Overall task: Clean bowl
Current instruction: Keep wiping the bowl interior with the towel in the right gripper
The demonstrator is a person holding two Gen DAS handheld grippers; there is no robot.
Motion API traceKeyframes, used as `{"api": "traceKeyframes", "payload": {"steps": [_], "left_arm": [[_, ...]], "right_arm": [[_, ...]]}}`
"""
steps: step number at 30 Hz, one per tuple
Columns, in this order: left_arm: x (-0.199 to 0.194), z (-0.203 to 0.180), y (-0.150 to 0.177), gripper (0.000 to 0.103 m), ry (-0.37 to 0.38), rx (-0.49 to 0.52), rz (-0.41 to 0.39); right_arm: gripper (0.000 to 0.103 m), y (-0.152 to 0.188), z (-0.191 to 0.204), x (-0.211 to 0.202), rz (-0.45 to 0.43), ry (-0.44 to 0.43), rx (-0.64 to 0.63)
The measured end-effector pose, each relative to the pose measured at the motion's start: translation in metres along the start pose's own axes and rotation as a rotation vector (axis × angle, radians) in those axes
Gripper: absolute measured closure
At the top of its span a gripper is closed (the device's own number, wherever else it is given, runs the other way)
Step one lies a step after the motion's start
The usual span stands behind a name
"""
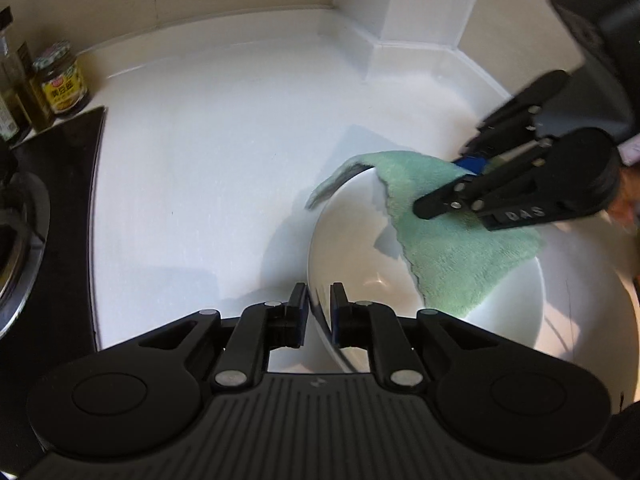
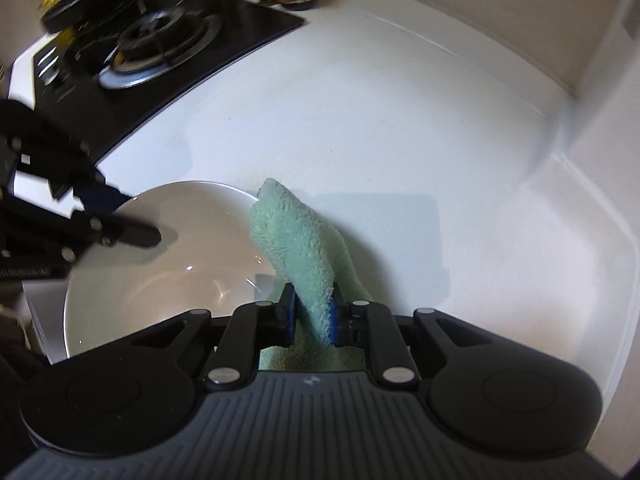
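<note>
A white bowl [image 1: 360, 240] stands tilted on the white counter, its rim pinched between the pads of my left gripper [image 1: 318, 308], which is shut on it. A green fluffy cloth [image 1: 460, 264] drapes over the far rim and lies inside the bowl. My right gripper [image 1: 444, 188] comes in from the right and is shut on that cloth. In the right wrist view the cloth [image 2: 296, 236] is clamped between the blue pads of the right gripper [image 2: 312, 312] and hangs over the edge of the bowl [image 2: 160, 260]. The left gripper [image 2: 128, 216] holds the opposite rim.
A black gas stove [image 2: 160, 40] sits at the left end of the white counter [image 1: 200, 160]. A yellow-labelled jar [image 1: 62, 80] and dark bottles stand behind it by the wall. A white boxed column [image 1: 400, 0] fills the back corner.
</note>
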State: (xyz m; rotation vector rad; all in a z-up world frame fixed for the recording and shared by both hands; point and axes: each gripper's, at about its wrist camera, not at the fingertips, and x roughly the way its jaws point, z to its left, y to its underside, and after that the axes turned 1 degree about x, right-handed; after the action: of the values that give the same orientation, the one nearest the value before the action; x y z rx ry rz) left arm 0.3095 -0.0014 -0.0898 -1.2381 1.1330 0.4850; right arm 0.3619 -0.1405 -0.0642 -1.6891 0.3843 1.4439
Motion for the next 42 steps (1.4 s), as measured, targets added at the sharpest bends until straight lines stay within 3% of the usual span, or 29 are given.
{"api": "traceKeyframes", "payload": {"steps": [4,6,9,13,16,20,23,26,28,29,31,36,42], "left_arm": [[0.007,0.006,-0.011,0.095,0.054,0.104,0.023],[0.01,0.001,-0.016,0.096,0.079,0.226,0.033],[0.013,-0.006,-0.022,0.094,0.068,0.359,0.043],[0.018,-0.006,-0.029,0.094,0.094,0.431,0.04],[0.021,-0.005,-0.031,0.093,0.104,0.424,0.048],[0.014,0.006,-0.026,0.089,0.086,0.236,0.03],[0.002,0.013,-0.013,0.088,0.05,0.062,0.021],[-0.004,0.012,-0.003,0.086,0.03,-0.035,0.002],[-0.001,0.009,-0.004,0.089,0.014,-0.023,-0.007],[0.002,0.009,-0.007,0.097,0.024,0.008,-0.001],[0.008,0.008,-0.014,0.097,0.041,0.06,0.011],[0.014,-0.004,-0.027,0.097,0.105,0.292,0.039],[0.019,-0.015,-0.038,0.096,0.109,0.387,0.056]], "right_arm": [[0.089,0.01,0.011,0.002,0.101,-0.055,-0.111],[0.088,0.009,0.011,0.002,0.154,-0.089,-0.176],[0.086,-0.004,0.012,0.008,0.21,-0.067,-0.299],[0.086,-0.024,0.022,0.015,0.152,-0.011,-0.446],[0.085,-0.036,0.027,0.02,0.099,-0.023,-0.479],[0.086,-0.035,0.017,0.019,0.079,-0.045,-0.417],[0.088,-0.023,0.003,0.014,0.046,-0.037,-0.298],[0.088,-0.008,-0.001,0.009,0.013,-0.02,-0.174],[0.087,0.001,0.003,0.008,-0.004,0.002,-0.114],[0.087,0.005,0.007,0.008,0.001,0.011,-0.119],[0.087,0.013,0.014,0.006,0.043,0.016,-0.175],[0.086,0.016,0.009,0.0,0.199,-0.077,-0.359],[0.082,-0.008,0.017,0.014,0.117,-0.043,-0.483]]}}
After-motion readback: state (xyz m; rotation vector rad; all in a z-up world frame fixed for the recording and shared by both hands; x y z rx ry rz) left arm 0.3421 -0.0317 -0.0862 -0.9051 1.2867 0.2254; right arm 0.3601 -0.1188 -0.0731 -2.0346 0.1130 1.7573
